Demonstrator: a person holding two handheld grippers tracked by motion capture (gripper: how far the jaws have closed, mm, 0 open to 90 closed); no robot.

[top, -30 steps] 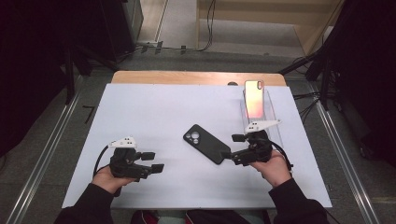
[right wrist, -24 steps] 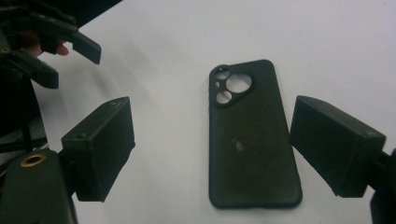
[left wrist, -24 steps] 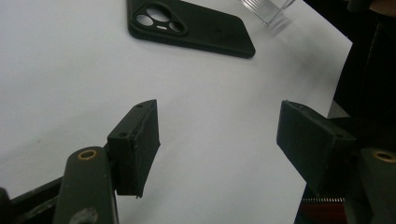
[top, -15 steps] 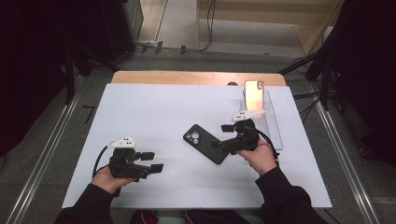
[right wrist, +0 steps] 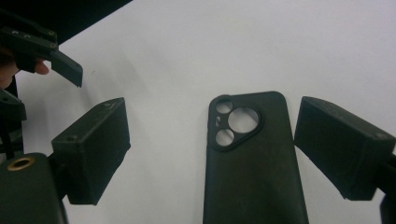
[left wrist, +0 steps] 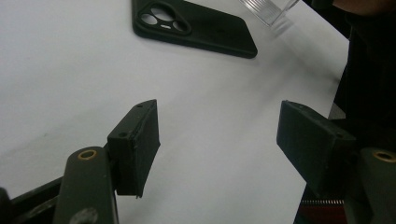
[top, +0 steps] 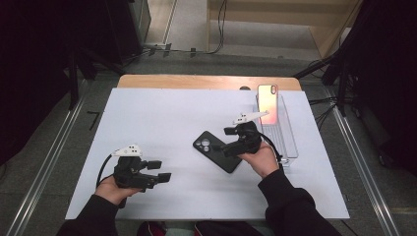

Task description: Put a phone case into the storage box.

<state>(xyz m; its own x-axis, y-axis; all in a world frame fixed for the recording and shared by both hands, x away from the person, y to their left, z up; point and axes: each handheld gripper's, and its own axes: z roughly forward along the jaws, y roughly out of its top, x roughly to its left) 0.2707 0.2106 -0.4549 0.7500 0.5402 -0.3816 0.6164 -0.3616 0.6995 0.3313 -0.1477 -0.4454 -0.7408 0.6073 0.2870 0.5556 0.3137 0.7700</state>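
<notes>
While right tongs [right wrist: 212, 149], just widening, straddle black phone case [right wrist: 254, 163] w/o touching: centre, lower, clamp long edges. Left tongs [left wrist: 217, 140] released, empty.

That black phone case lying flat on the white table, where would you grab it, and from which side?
Probably across its two long edges, near the end away from the camera holes. The black phone case lies flat, back up, so only its thin rims offer a hold. The right gripper already comes from that end, its jaws just opening, with the case between them but the pads not yet pressing. The left gripper sits apart.

Right hand-held gripper [top: 227, 141] opening; left hand-held gripper [top: 162, 170] open
</notes>
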